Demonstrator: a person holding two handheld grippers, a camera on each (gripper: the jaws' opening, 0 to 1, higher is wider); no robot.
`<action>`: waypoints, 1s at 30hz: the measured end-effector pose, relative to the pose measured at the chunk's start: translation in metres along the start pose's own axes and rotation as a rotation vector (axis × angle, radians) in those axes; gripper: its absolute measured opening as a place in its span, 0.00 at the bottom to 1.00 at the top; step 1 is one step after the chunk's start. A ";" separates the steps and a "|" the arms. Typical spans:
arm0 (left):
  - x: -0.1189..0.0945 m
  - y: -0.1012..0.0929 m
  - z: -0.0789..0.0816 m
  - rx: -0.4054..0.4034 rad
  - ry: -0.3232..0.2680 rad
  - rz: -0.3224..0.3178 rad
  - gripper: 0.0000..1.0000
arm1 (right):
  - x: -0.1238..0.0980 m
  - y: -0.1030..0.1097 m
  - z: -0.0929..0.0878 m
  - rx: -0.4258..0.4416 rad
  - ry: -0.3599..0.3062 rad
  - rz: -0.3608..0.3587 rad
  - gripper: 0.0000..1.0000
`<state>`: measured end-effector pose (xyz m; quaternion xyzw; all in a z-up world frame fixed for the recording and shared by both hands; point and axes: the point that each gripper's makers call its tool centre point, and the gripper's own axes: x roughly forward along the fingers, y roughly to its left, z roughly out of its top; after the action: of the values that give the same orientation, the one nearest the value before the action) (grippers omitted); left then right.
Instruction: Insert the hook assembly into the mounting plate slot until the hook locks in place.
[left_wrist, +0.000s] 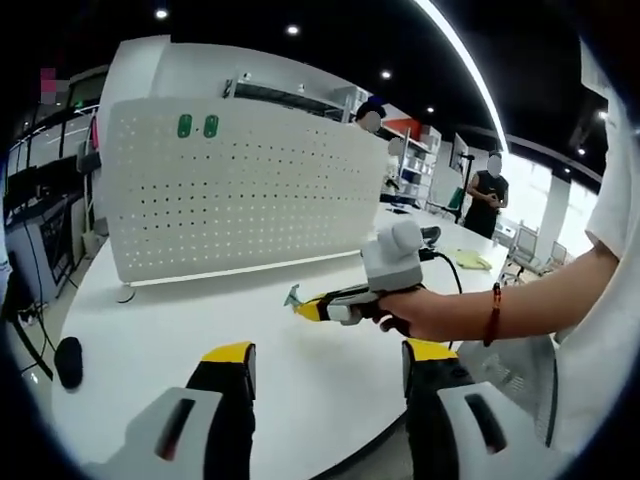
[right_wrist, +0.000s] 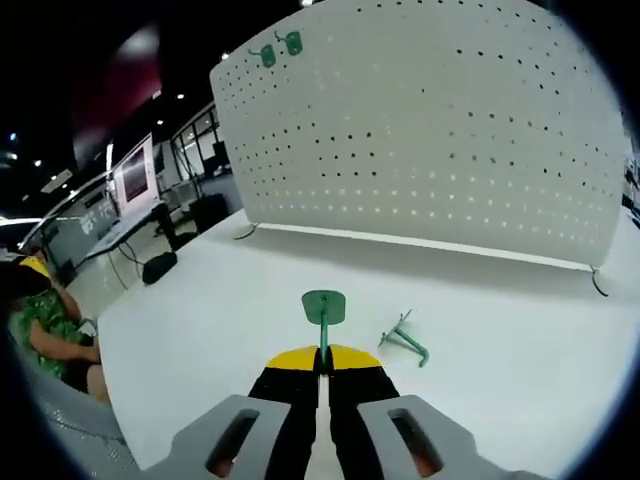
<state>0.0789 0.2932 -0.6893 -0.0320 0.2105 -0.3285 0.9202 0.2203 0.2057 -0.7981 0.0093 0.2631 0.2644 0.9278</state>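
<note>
A white pegboard (left_wrist: 240, 195) (right_wrist: 430, 120) stands upright on the white table (left_wrist: 300, 370), with two green hooks (left_wrist: 197, 126) (right_wrist: 280, 48) mounted near its top left corner. My right gripper (right_wrist: 324, 368) is shut on a green hook (right_wrist: 323, 310), held above the table and pointing toward the board. In the left gripper view that gripper (left_wrist: 312, 308) shows from the side, gripped by a person's hand (left_wrist: 430, 312). Another green hook (right_wrist: 404, 342) lies loose on the table just to its right. My left gripper (left_wrist: 330, 372) is open, its jaws wide apart, nothing between them.
A black object (left_wrist: 68, 362) (right_wrist: 158, 266) lies near the table's left edge. A person (left_wrist: 488, 198) stands at the far end of the table. Desks and monitors line the room to the left. A seated person in green (right_wrist: 45, 335) is at the left.
</note>
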 end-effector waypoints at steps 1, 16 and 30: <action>0.002 -0.002 0.000 0.000 -0.001 -0.007 0.61 | -0.002 0.001 0.001 0.004 -0.002 0.004 0.01; 0.010 -0.009 0.002 0.025 -0.009 -0.104 0.59 | -0.038 0.013 0.015 -0.050 -0.047 -0.032 0.01; 0.011 -0.013 0.015 0.053 -0.031 -0.138 0.58 | -0.069 0.038 0.041 -0.152 -0.110 -0.021 0.01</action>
<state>0.0854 0.2752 -0.6769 -0.0270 0.1847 -0.3959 0.8991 0.1726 0.2090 -0.7232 -0.0493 0.1910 0.2728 0.9416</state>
